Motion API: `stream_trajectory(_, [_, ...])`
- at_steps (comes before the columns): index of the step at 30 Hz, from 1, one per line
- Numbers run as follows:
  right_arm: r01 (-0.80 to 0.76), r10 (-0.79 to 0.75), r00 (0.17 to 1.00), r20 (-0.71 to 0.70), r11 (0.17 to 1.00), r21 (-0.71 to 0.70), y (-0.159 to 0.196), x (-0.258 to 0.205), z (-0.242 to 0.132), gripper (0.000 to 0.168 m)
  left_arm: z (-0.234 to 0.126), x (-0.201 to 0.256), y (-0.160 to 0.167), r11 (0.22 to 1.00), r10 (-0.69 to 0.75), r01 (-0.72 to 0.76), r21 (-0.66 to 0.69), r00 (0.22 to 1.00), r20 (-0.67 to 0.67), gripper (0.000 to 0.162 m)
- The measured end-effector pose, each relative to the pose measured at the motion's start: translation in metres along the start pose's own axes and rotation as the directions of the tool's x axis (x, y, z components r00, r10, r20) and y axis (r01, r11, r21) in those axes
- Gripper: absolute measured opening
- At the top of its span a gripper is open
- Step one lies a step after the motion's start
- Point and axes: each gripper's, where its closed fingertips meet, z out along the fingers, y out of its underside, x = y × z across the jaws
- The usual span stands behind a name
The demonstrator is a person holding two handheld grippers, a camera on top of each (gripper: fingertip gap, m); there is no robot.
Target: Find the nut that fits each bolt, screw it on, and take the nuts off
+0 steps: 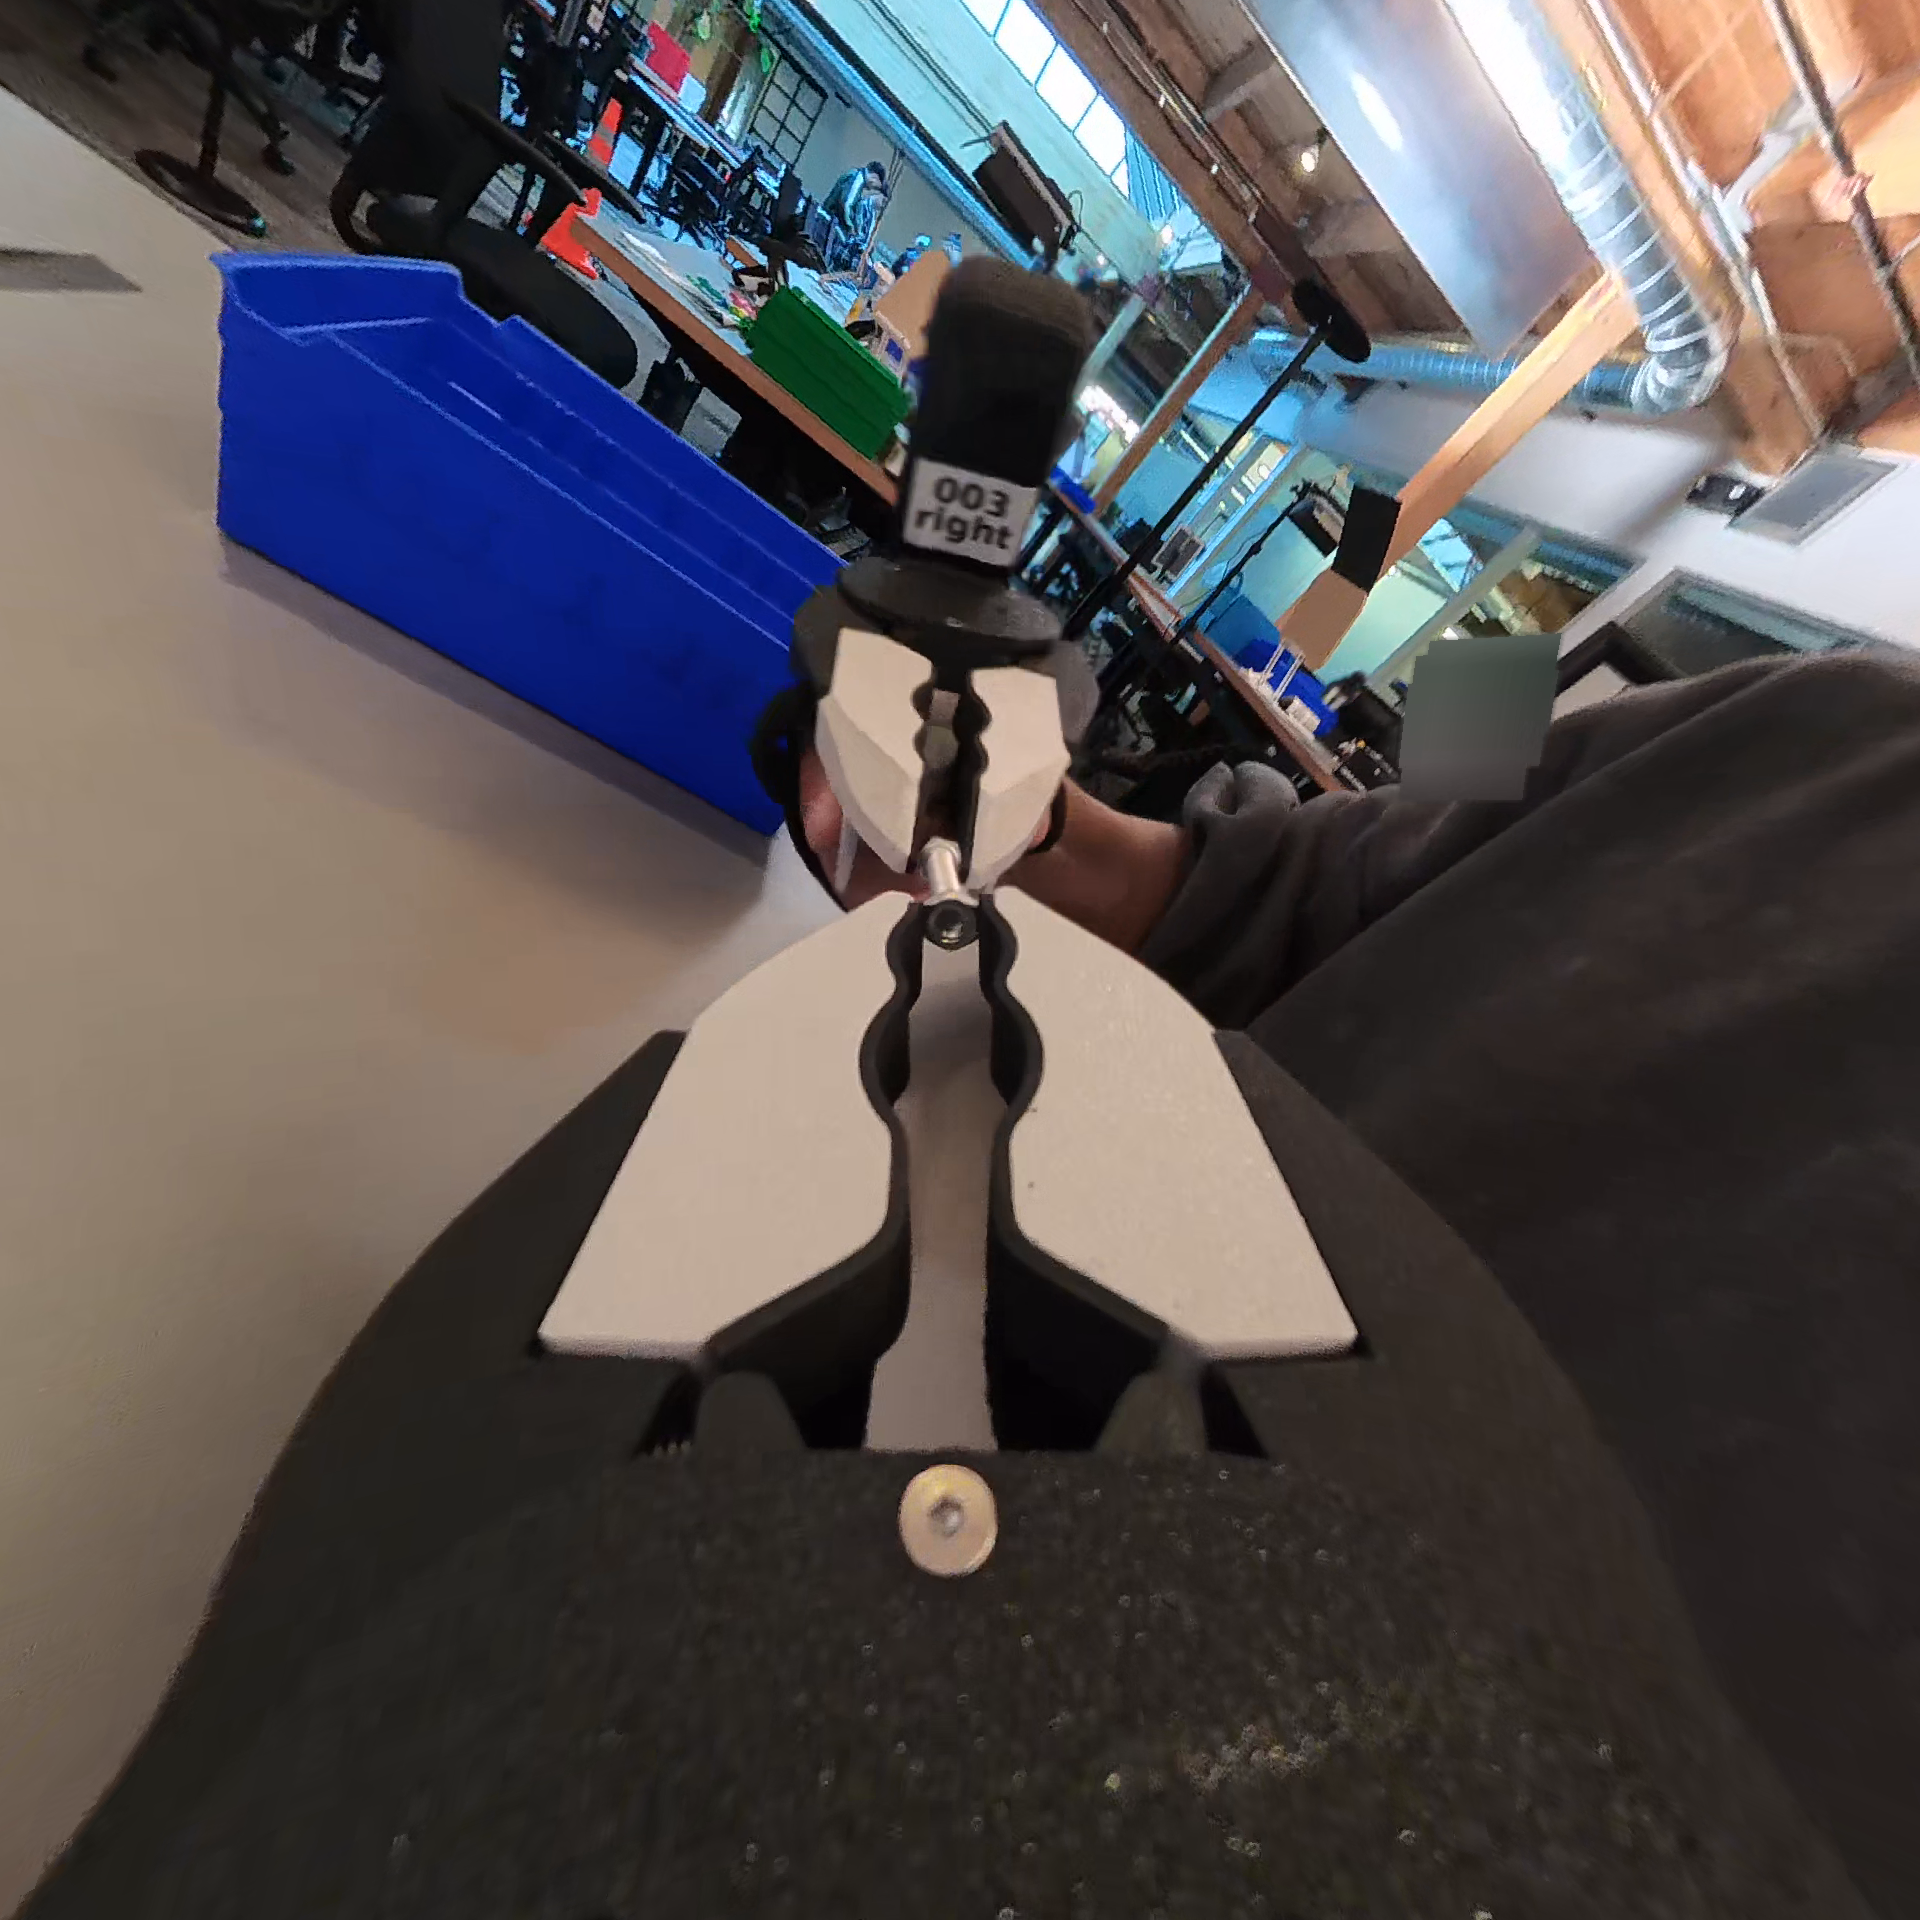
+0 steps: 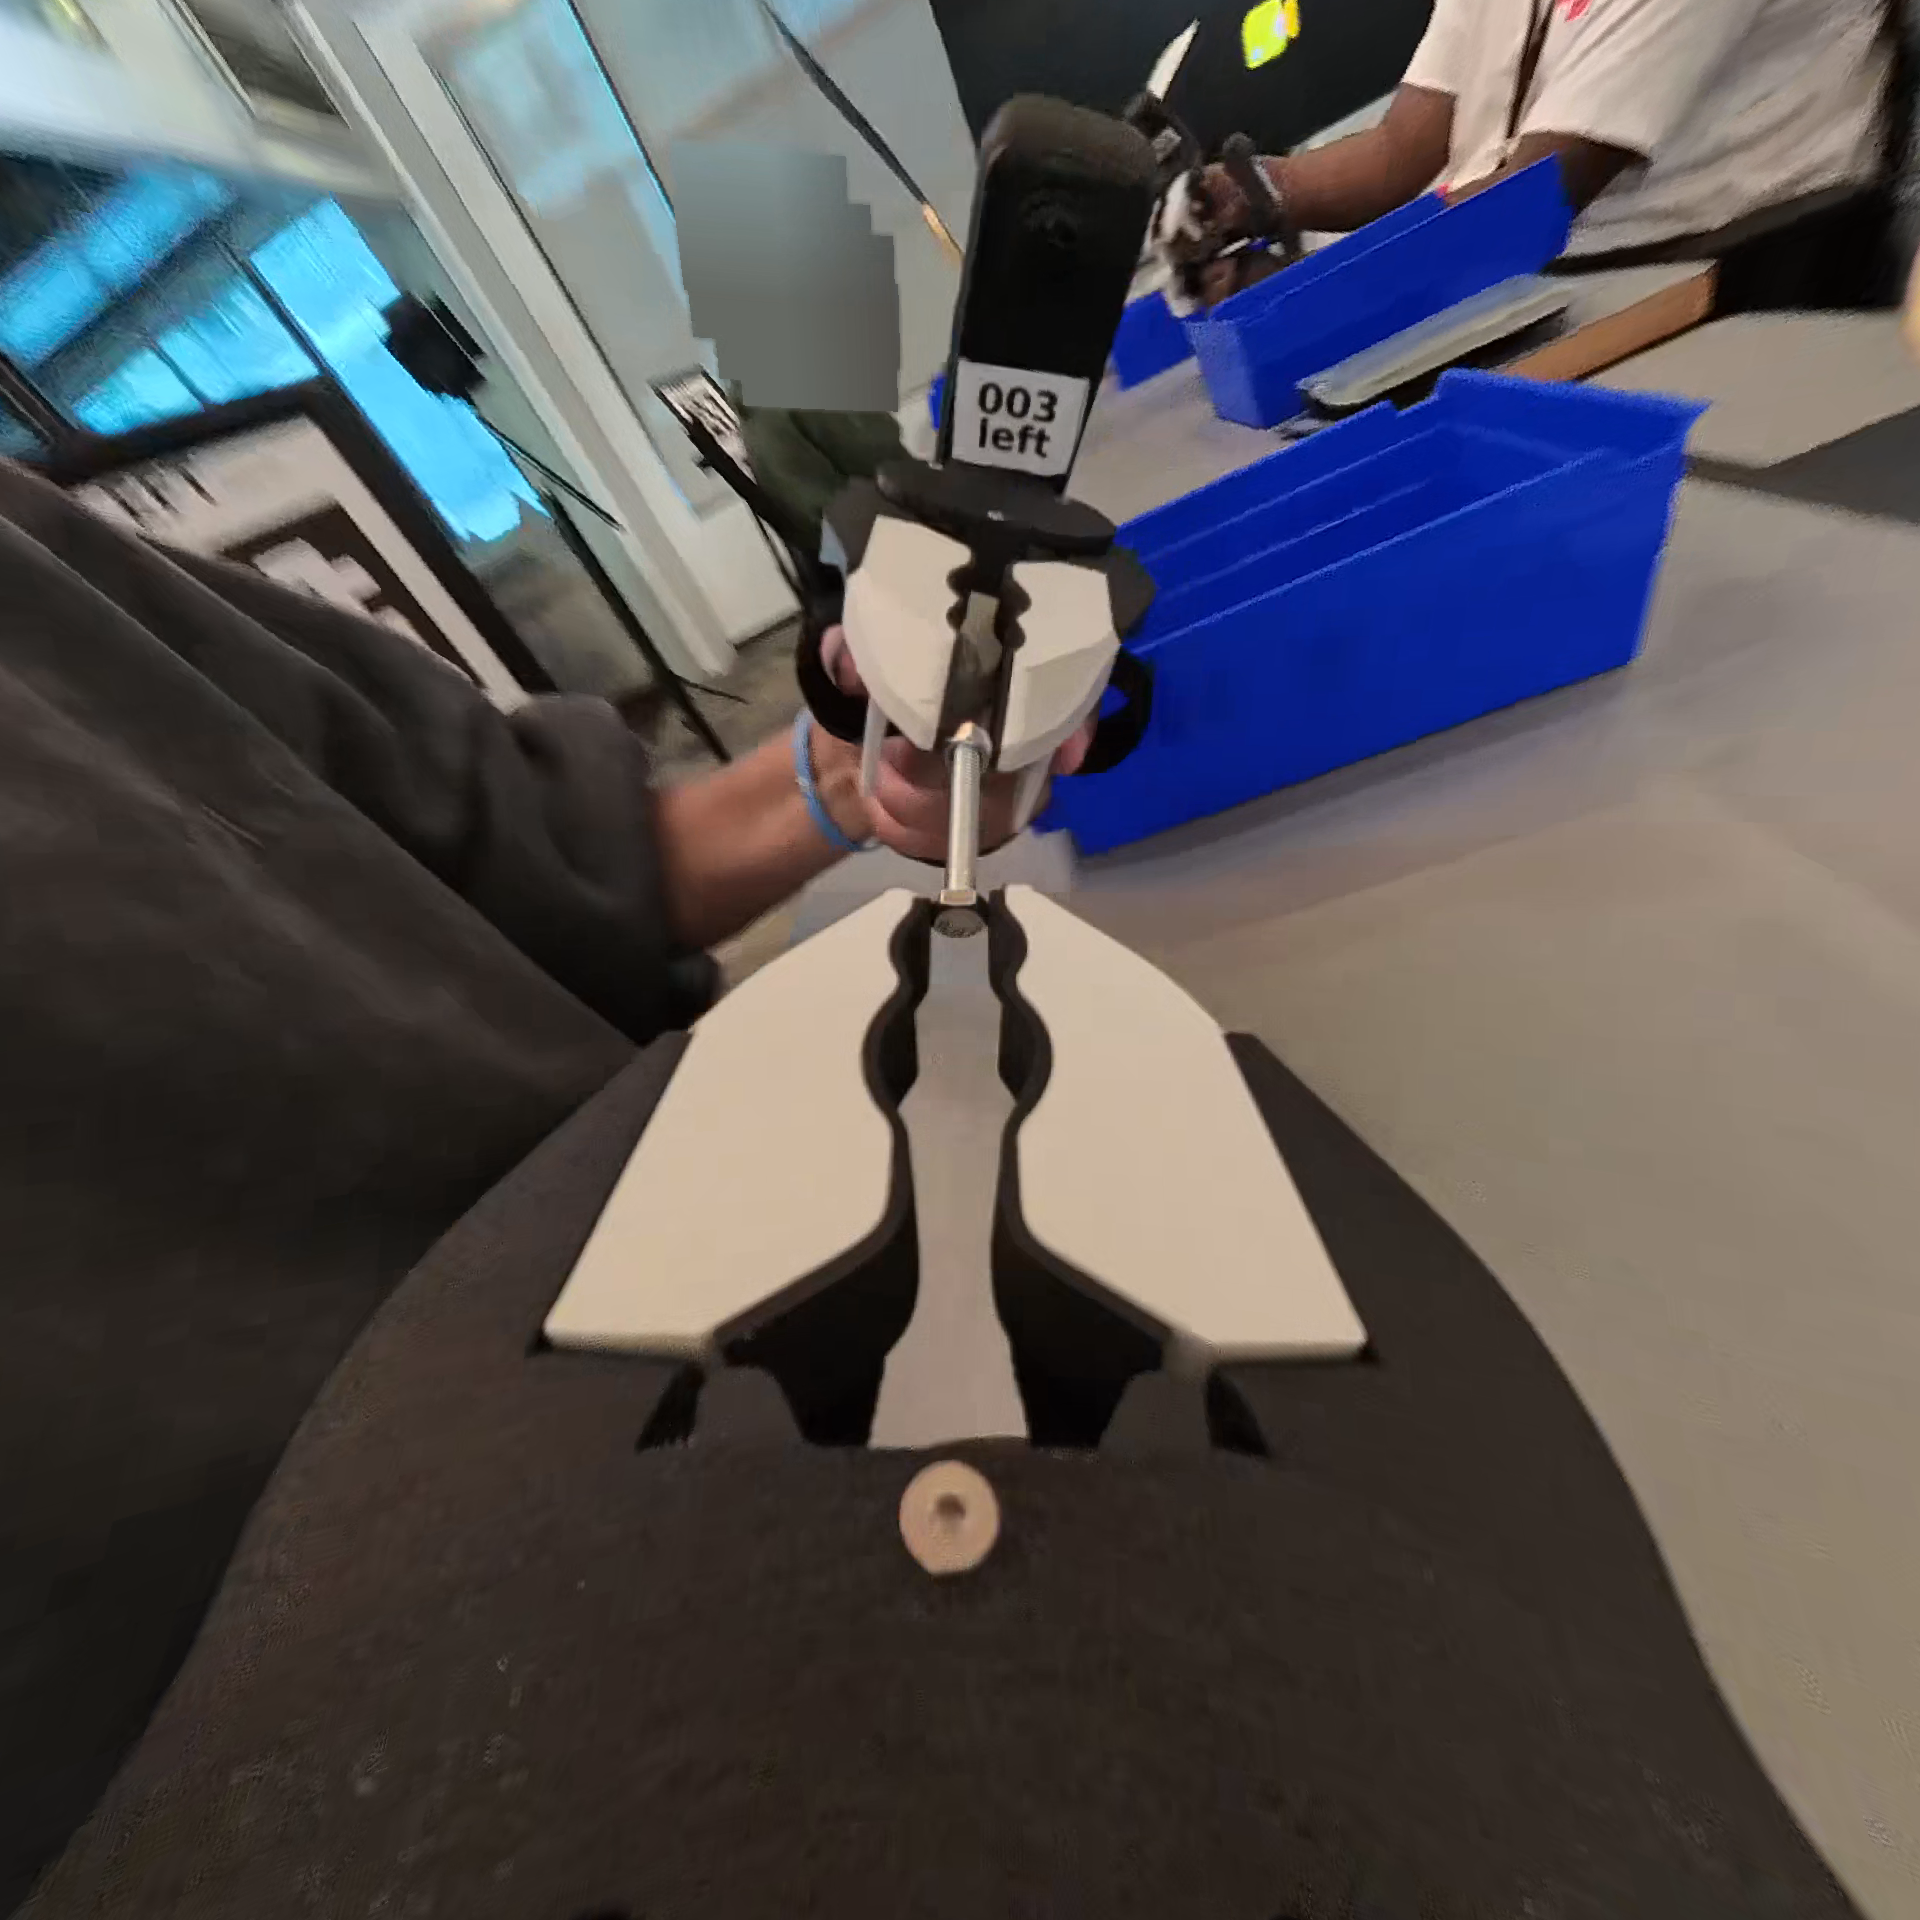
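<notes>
Fingers of the left gripper (image 1: 951, 930) pinch a nut (image 1: 952, 924) at their tips, frame centre; fingers of the right gripper (image 2: 958, 920) clamp the hex head of a long bolt (image 2: 964, 810), its threaded shank running to the opposite gripper. Both meet above the grey worktop (image 1: 260, 935), blue bin (image 1: 499, 520) at upper left. Step judged: threading. Next calls for coaxial alignment and relative rotation
</notes>
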Motion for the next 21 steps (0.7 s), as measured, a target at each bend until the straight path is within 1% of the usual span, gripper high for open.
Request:
stream_trajectory(3, [-0.165,0.161,0.983,0.083,0.985,0.047,-0.002,-0.004,0.002,0.011,-0.002,0.005,-0.001,0.997,0.078,-0.078,-0.001,0.997,0.004,0.010])
stream_trajectory(5, [-0.281,0.265,0.951,0.159,0.956,0.085,-0.007,-0.008,0.003,0.011,-0.003,0.011,-0.003,0.991,0.132,-0.132,0.004,0.991,-0.002,0.010])
stream_trajectory(8, [-0.437,0.393,0.877,0.277,0.892,0.119,-0.013,-0.014,0.002,0.011,-0.004,0.018,-0.001,0.974,0.228,-0.228,-0.014,0.974,-0.005,0.010])
stream_trajectory(12, [-0.625,0.540,0.736,0.408,0.774,0.104,-0.012,-0.018,0.006,0.011,-0.005,0.024,-0.004,0.933,0.358,-0.357,-0.032,0.934,0.021,0.010])
stream_trajectory(14, [-0.666,0.556,0.697,0.453,0.736,0.122,-0.014,-0.020,0.006,0.011,-0.005,0.026,-0.006,0.919,0.393,-0.392,-0.035,0.919,0.025,0.010])
stream_trajectory(17, [-0.669,0.555,0.697,0.454,0.731,0.132,-0.015,-0.018,0.005,0.011,-0.005,0.027,-0.004,0.893,0.449,-0.447,-0.055,0.893,0.040,0.010])
stream_trajectory(21, [-0.709,0.588,0.652,0.479,0.696,0.110,-0.014,-0.018,0.006,0.011,-0.005,0.027,-0.002,0.839,0.543,-0.538,-0.085,0.837,0.062,0.010])
